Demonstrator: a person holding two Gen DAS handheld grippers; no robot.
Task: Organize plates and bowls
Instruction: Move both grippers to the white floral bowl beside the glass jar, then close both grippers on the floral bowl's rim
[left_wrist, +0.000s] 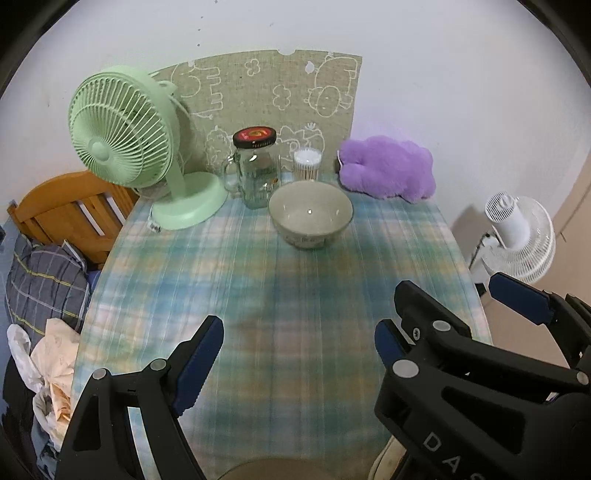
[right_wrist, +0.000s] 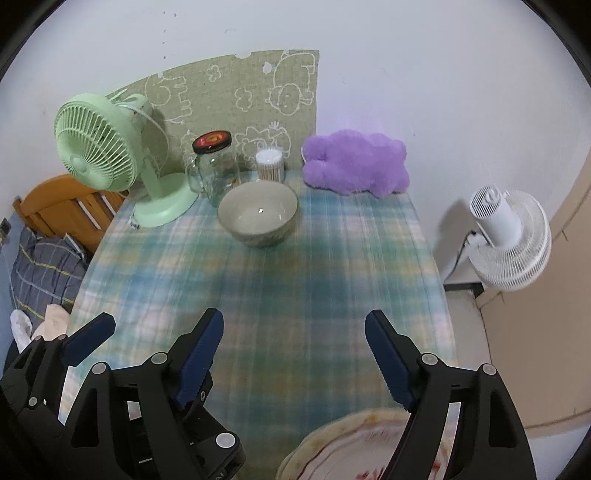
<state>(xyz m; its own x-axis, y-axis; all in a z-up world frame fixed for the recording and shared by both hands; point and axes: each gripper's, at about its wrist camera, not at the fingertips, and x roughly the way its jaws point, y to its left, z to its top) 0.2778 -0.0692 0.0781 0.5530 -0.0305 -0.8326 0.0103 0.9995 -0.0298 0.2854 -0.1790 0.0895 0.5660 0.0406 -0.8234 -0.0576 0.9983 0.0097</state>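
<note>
Both tongs hang above the near part of the worktop (right_wrist: 332, 295), side by side, pointing down and forward. Plaid blue-green cloth covers the worktop.

Left tongs (left_wrist: 299, 350): jaws apart, nothing between them, only bare cloth below. Right tongs (right_wrist: 293, 347): jaws apart too, nothing clamped. In the left wrist view the right tongs show at the right edge; in the right wrist view the left tongs show at the lower left.

Bowl (left_wrist: 310, 212): grey-green, upright, empty, sits alone toward the far middle of the worktop, well apart from both tongs. Plate (right_wrist: 354, 446): cream with a red pattern, lies at the near edge of the worktop, just under the right tongs' right finger in the right wrist view, partly hidden by it. Can't tell whether the finger touches it. A rounded rim also shows at the very bottom of the left wrist view, too cut off to identify.

Behind the bowl: glass jar (left_wrist: 256, 173) with handle and dark lid, just beside it a clear tub of cotton swabs (left_wrist: 306, 164). Green desk fan (left_wrist: 125, 140) at the far left corner. Purple plush (left_wrist: 388, 168) at the far right. Patterned mat (left_wrist: 266, 92) leans on the wall. White floor fan (right_wrist: 509, 240) stands off the worktop on the right. Wooden chair (left_wrist: 74, 210) and heaped fabric on the left.
</note>
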